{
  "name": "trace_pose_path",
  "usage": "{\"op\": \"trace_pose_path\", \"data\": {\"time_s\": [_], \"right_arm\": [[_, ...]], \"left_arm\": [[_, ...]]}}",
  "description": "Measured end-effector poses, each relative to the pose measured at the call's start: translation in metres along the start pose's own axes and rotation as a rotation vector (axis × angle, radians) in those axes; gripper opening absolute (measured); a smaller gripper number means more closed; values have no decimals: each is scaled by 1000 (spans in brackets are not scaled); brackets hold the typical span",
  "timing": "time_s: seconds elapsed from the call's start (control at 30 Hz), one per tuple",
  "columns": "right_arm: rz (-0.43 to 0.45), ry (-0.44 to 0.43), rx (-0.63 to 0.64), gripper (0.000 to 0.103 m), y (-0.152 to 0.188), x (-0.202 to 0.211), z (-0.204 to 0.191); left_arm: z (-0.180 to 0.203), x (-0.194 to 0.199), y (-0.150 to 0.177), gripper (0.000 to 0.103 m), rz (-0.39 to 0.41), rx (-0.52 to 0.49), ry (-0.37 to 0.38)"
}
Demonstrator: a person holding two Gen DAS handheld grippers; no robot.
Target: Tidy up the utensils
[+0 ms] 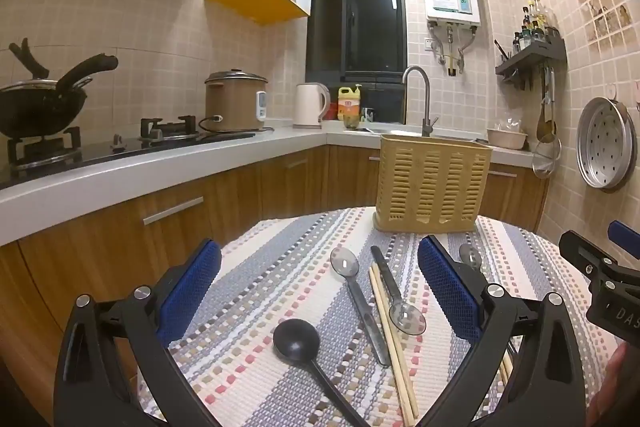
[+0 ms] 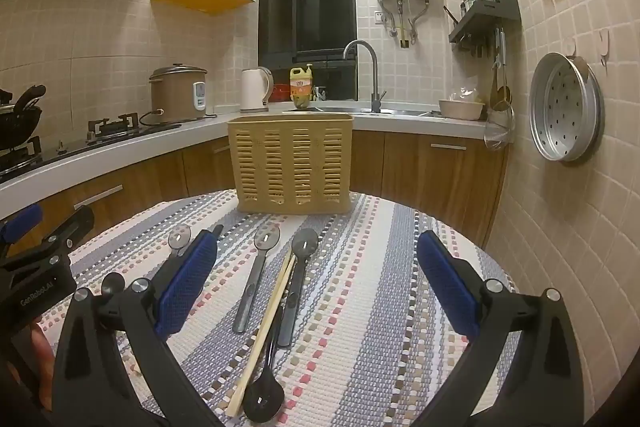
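A tan slotted utensil basket (image 1: 432, 183) (image 2: 292, 165) stands upright at the far side of a striped woven mat (image 1: 280, 275) (image 2: 360, 287). On the mat lie a black ladle (image 1: 298, 341), metal spoons (image 1: 348, 267) (image 2: 266, 239) and a pair of wooden chopsticks (image 1: 390, 339) (image 2: 268, 319). My left gripper (image 1: 320, 287) is open above the utensils and holds nothing. My right gripper (image 2: 318, 279) is open above the spoons and chopsticks and holds nothing. A black spoon (image 2: 262, 403) lies near the front edge.
The other gripper shows at each view's side edge (image 1: 600, 279) (image 2: 36, 259). Behind the table runs a white counter (image 1: 120, 179) with a stove, wok, rice cooker (image 1: 236, 103), kettle and sink tap (image 2: 368, 75). A steamer tray (image 2: 564, 107) hangs on the right wall.
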State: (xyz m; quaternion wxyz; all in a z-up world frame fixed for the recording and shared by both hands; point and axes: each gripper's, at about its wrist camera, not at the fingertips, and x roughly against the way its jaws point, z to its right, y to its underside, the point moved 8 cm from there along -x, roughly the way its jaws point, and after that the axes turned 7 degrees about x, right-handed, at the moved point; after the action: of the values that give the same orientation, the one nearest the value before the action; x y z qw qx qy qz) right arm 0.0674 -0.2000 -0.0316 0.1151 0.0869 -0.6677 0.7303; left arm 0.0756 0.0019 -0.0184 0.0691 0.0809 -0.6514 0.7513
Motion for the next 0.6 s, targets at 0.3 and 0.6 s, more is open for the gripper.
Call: {"op": "trace_pose_path", "data": {"time_s": [0.3, 0.6], "right_arm": [[1, -1, 5, 95, 0, -1, -1], [-1, -8, 13, 95, 0, -2, -4]], "left_arm": [[2, 1, -1, 96, -1, 1, -1], [1, -3, 3, 96, -5, 1, -2]]}}
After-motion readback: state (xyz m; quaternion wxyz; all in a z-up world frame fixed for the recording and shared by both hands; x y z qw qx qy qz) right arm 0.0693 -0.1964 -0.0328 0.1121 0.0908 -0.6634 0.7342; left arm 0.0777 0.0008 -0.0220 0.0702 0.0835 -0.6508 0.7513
